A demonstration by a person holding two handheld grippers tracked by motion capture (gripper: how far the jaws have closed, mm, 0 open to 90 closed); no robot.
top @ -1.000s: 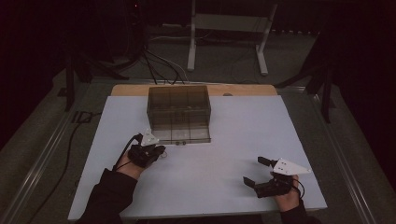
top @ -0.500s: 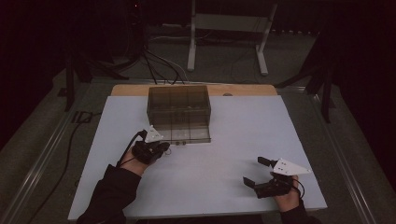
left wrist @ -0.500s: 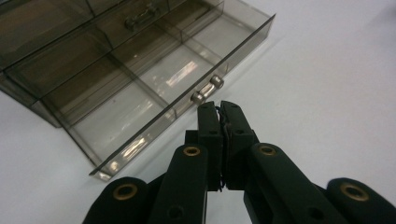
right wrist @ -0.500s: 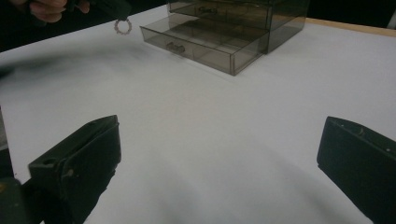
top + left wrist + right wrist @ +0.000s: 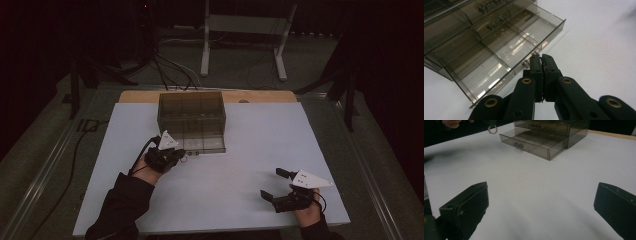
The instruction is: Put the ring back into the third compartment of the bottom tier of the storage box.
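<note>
From the high view, your left gripper [image 5: 176,156] sits just in front of the smoky clear drawer cabinet [image 5: 192,114] that stands on the white table [image 5: 260,150]. The cabinet's bottom drawer [image 5: 205,145] is pulled out toward you, and the gripper's tip meets its front edge. A small ring of beads [image 5: 184,160] hangs at that tip. Your right gripper [image 5: 275,185] rests well apart from the cabinet, far to the right of your other hand and near the table's front edge, its two black jaws spread wide with nothing between them.

In the left gripper view, the left gripper [image 5: 541,60] has its jaws clenched together, pad against pad. A thin dark strand is pinched in the seam between them; what it belongs to cannot be told here. Straight ahead of the jaw tips is the open drawer [image 5: 499,55], split by clear dividers into compartments, and the tips lie just beside the small metal knob [image 5: 525,64] on the drawer's front wall.

In the right gripper view, the right gripper [image 5: 541,202] is released, one jaw at each side with bare table between them. Far ahead and to the upper left of the jaws, the ring of beads [image 5: 492,129] dangles beside the open drawer [image 5: 534,143] of the cabinet [image 5: 564,127].
</note>
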